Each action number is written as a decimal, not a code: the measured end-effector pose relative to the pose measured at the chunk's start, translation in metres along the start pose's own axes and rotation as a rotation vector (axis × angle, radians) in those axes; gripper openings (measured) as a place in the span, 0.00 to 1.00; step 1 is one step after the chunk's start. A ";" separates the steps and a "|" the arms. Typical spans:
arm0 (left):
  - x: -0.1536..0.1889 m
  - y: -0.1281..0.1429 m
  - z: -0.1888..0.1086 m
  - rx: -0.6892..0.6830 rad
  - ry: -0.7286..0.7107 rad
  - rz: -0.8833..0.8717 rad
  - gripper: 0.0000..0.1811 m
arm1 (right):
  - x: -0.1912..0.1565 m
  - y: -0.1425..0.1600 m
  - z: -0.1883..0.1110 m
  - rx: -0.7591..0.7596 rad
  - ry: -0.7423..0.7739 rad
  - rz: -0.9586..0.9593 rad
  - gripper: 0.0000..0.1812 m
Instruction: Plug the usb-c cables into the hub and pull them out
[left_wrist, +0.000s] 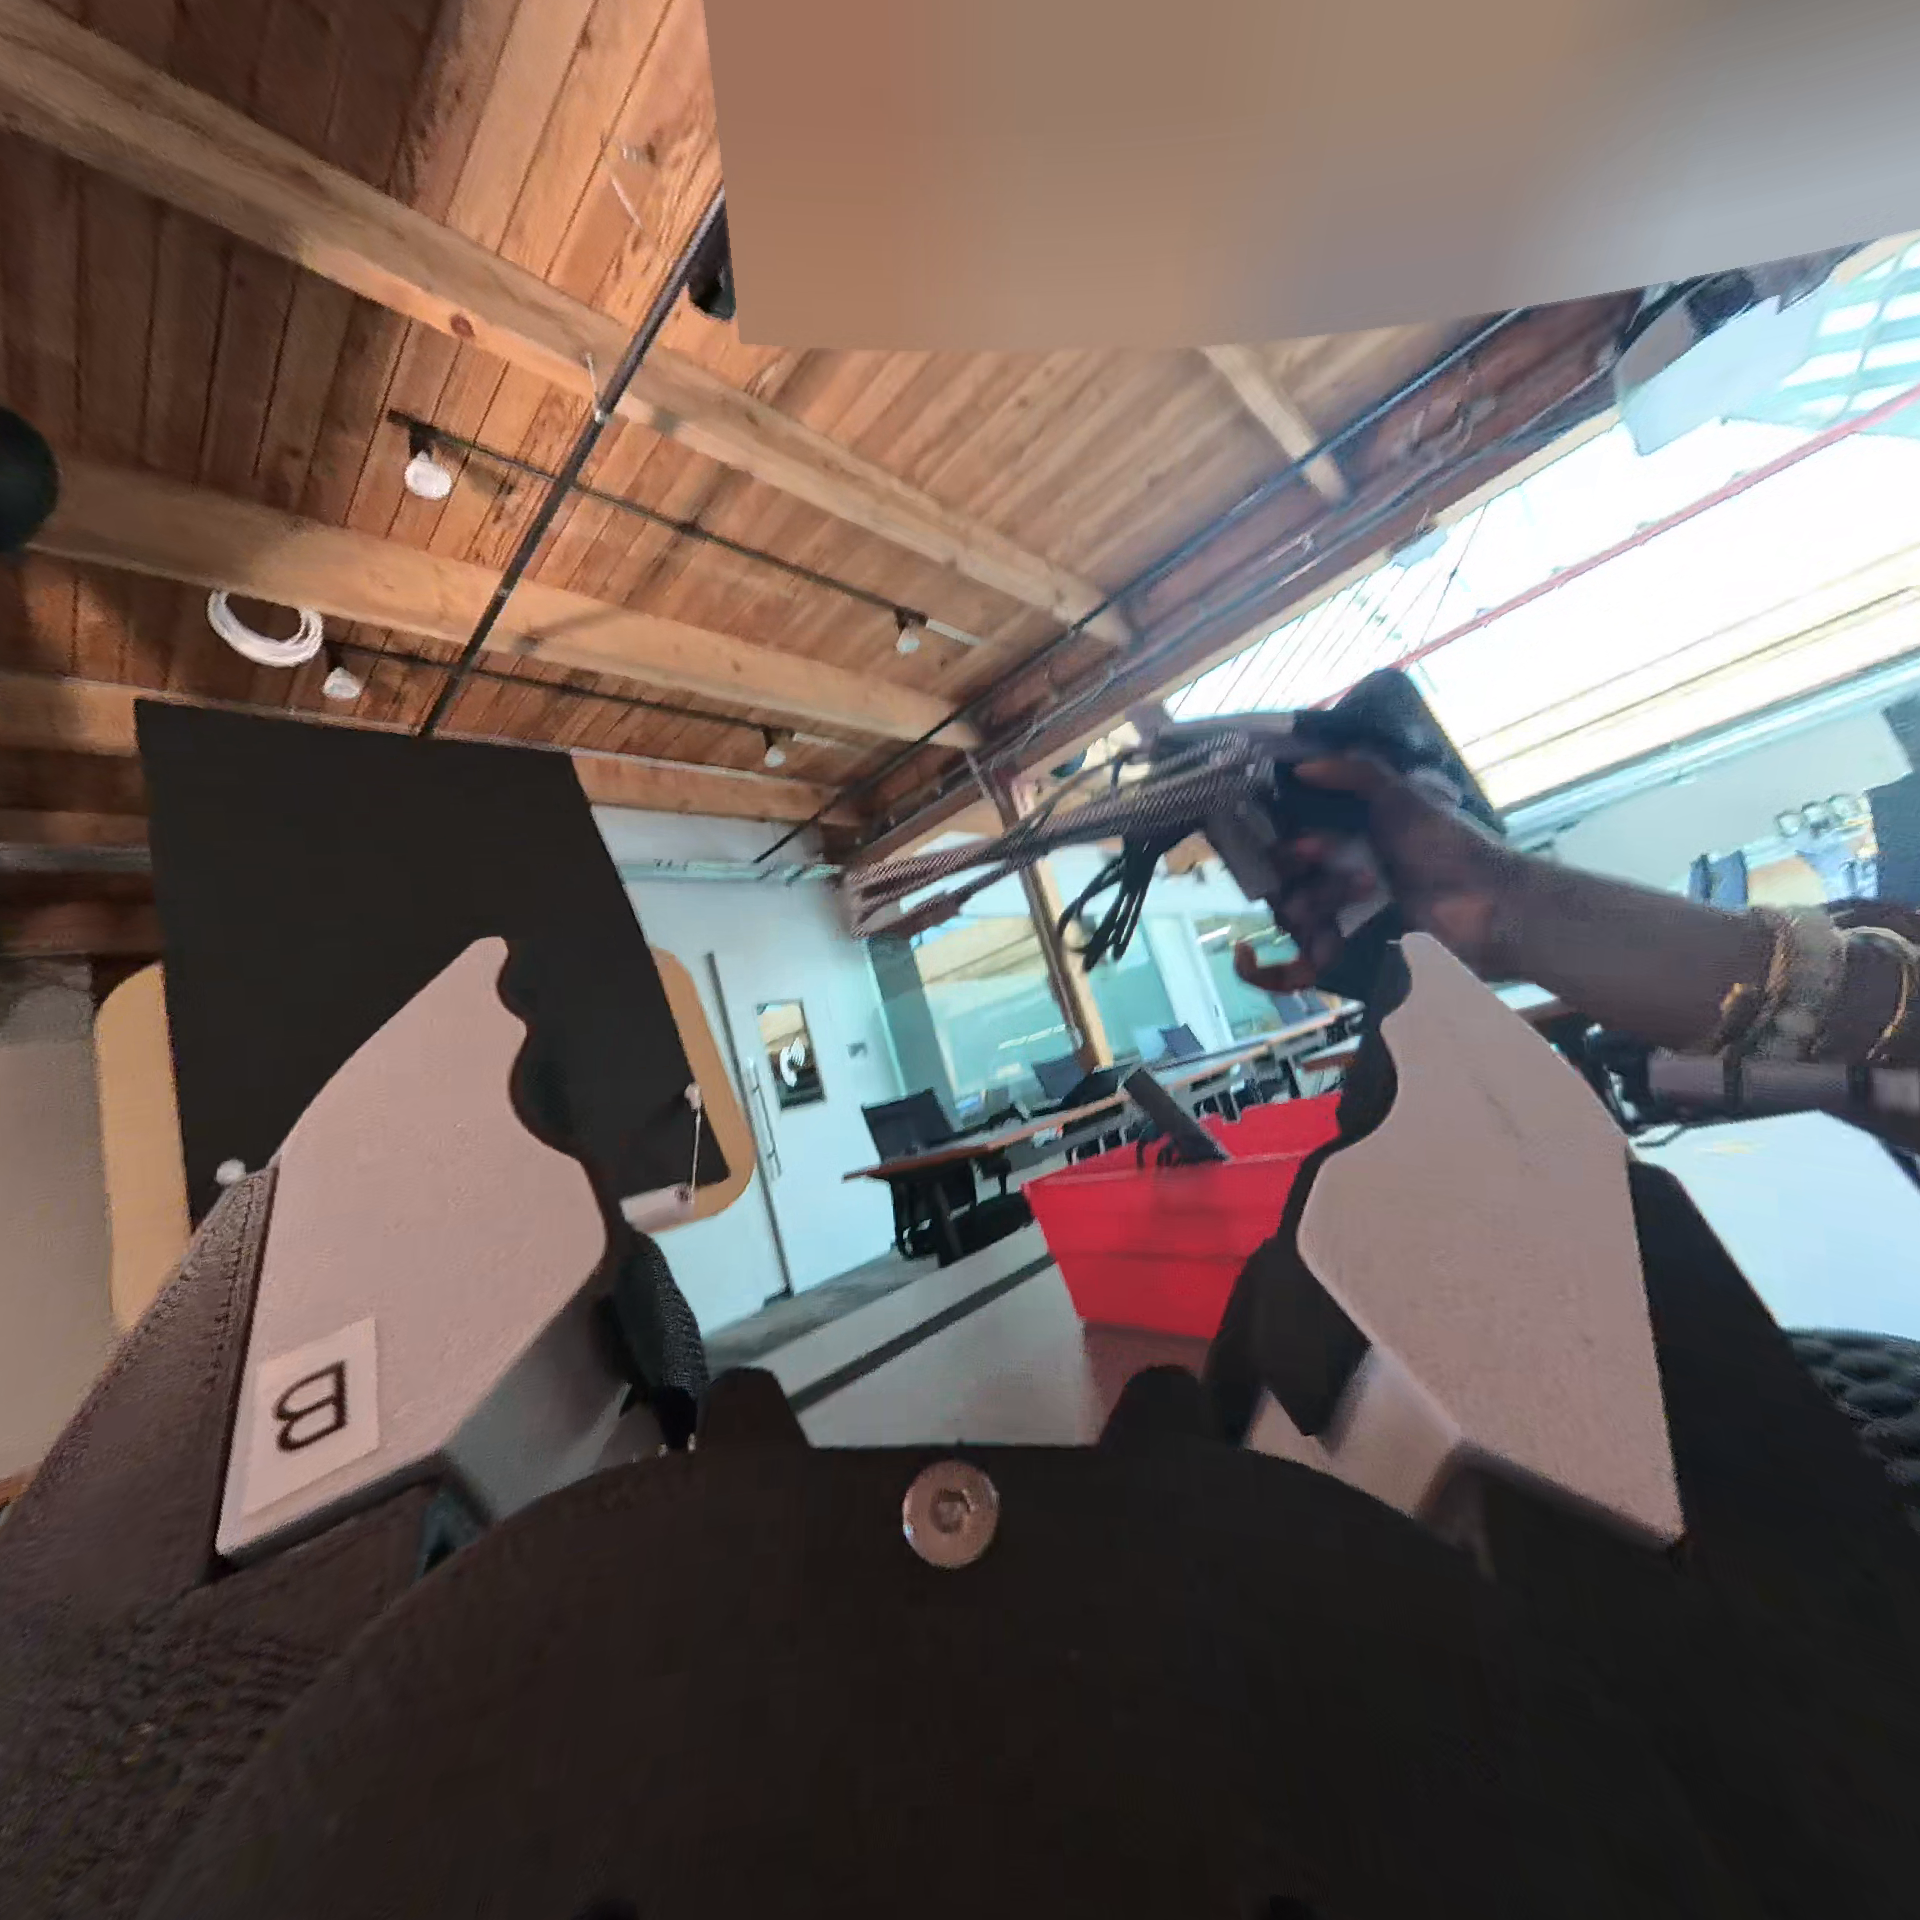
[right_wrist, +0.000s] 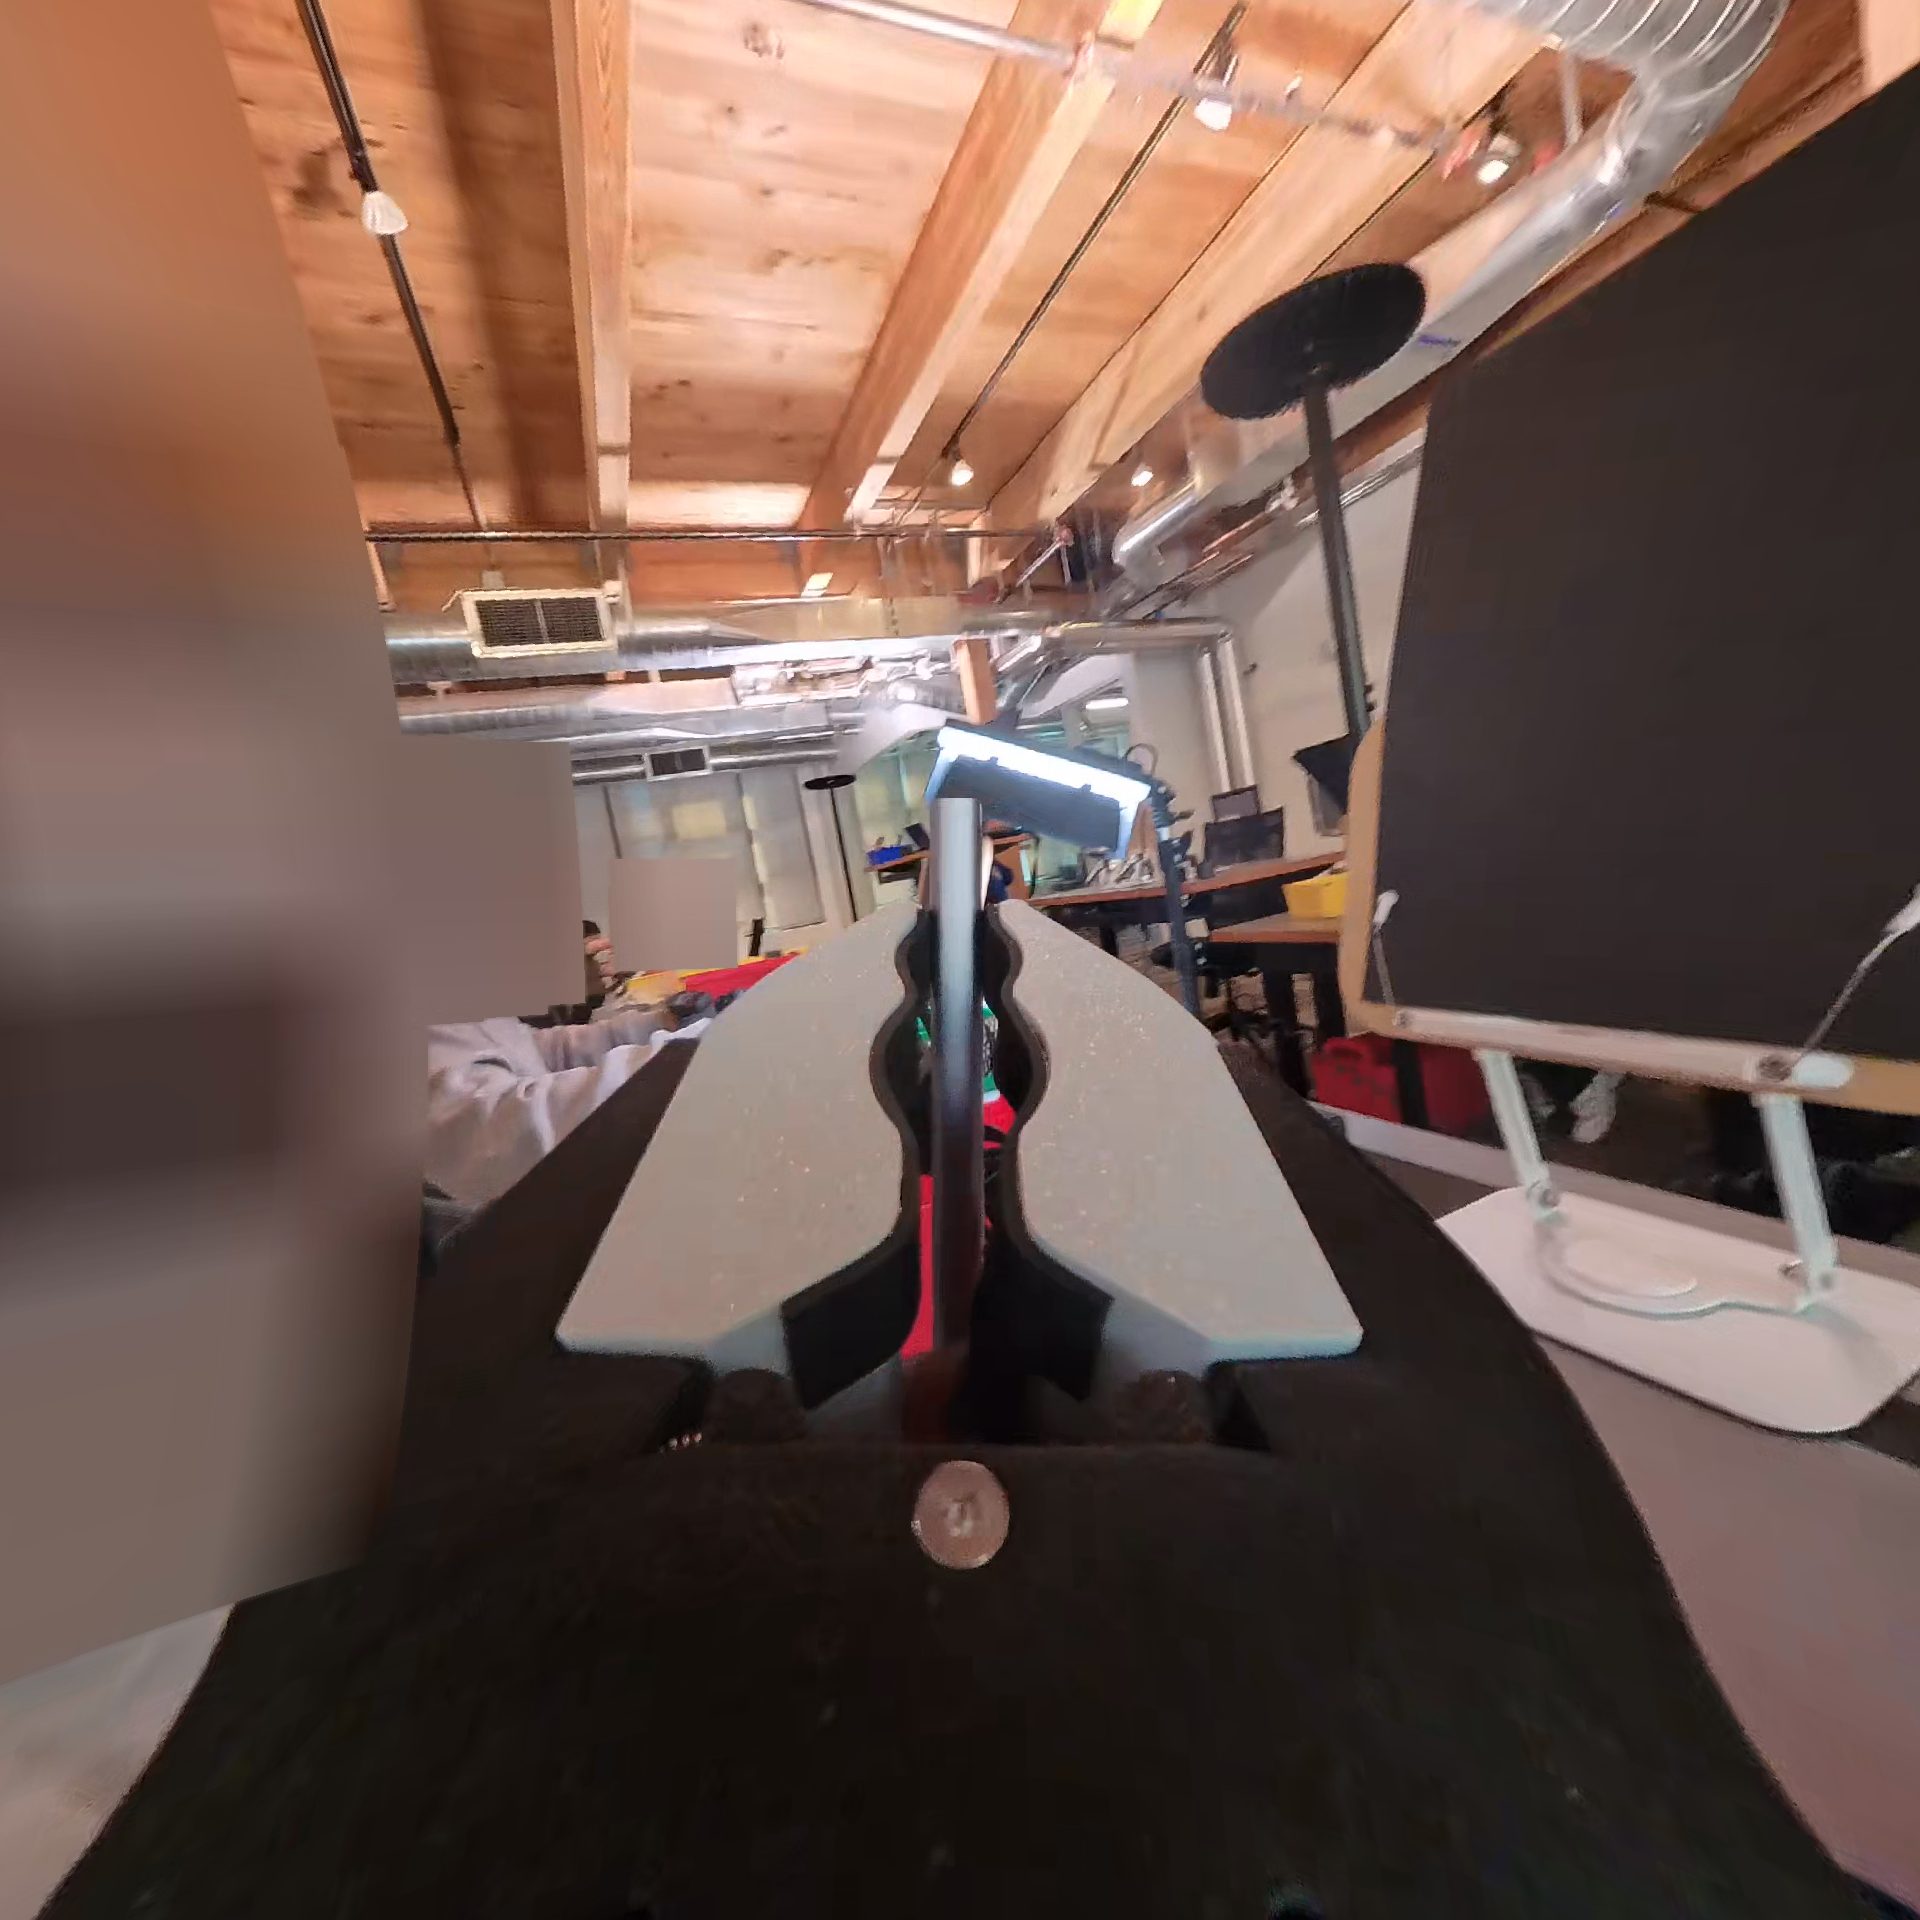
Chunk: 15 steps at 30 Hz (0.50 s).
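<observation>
My right gripper (right_wrist: 958, 916) is shut on a thin silver hub (right_wrist: 954, 883), seen edge-on and standing up between the grey fingers. In the left wrist view the right gripper (left_wrist: 1039, 842) is held up in the air by a hand (left_wrist: 1434, 842) at the right. A bunch of black cables (left_wrist: 1112, 904) hangs below its fingers. My left gripper (left_wrist: 956, 945) is open wide and empty. It points up towards the ceiling, below and left of the right gripper. The cable plugs and the hub's ports are hidden.
A red bin (left_wrist: 1164, 1236) stands on the table ahead of the left gripper. A black board (left_wrist: 395, 956) on a white stand (right_wrist: 1683, 1309) stands on the table; it is at the right in the right wrist view (right_wrist: 1662, 675). A person in a light sleeve (right_wrist: 520, 1070) sits behind. The gap from one gripper's tips to the other's is roughly 25 cm.
</observation>
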<state>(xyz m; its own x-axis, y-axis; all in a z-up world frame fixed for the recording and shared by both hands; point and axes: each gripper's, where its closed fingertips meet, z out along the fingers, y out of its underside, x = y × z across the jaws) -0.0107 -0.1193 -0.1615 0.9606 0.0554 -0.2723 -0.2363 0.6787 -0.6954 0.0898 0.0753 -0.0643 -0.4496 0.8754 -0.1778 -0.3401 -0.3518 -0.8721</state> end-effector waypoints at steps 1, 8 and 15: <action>-0.002 0.003 -0.001 -0.018 -0.012 -0.014 0.78 | 0.003 -0.009 -0.001 0.004 0.018 -0.019 0.04; -0.015 0.001 -0.005 0.014 -0.063 -0.097 0.76 | 0.033 -0.066 -0.010 -0.162 0.318 -0.479 0.04; -0.002 0.014 -0.001 -0.071 0.023 -0.159 0.66 | 0.083 -0.121 -0.026 -0.246 0.694 -1.008 0.04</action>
<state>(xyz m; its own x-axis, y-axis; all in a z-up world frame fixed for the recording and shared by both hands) -0.0161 -0.1110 -0.1715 0.9834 -0.0656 -0.1695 -0.0922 0.6238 -0.7761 0.1148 0.1990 0.0149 0.4773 0.7354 0.4810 -0.0824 0.5824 -0.8087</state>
